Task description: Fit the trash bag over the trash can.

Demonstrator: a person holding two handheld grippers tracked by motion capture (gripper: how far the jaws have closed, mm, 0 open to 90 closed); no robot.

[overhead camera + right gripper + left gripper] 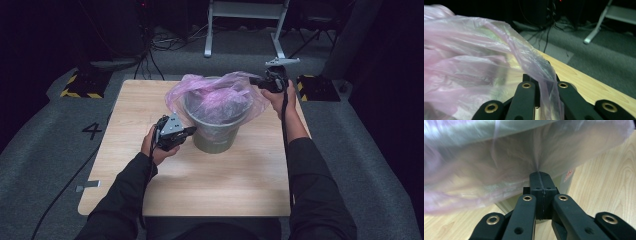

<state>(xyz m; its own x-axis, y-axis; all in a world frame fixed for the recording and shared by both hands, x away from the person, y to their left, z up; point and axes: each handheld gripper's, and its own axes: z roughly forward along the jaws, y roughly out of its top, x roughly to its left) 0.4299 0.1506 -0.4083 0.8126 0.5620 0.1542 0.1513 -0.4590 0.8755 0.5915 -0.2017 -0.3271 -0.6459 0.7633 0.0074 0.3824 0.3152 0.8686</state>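
A grey bin (215,132) stands on the wooden table (140,105), lined with a thin pink plastic bag (215,92) that billows over its rim. My left gripper (192,131) is at the bin's left side. In the left gripper view its jaws (540,173) are shut on a pinch of the bag (499,157), with the bin wall (507,205) just below. My right gripper (255,80) is raised at the bin's far right. Its jaws (540,75) are shut on the bag's edge (474,62), which drapes over them and hides the tips.
A white metal frame (207,30) and loose cables lie on the grey floor beyond the table. Yellow-and-black striped blocks sit at the table's far left corner (80,85) and far right corner (317,87). A "4" (92,130) is marked on the floor at left.
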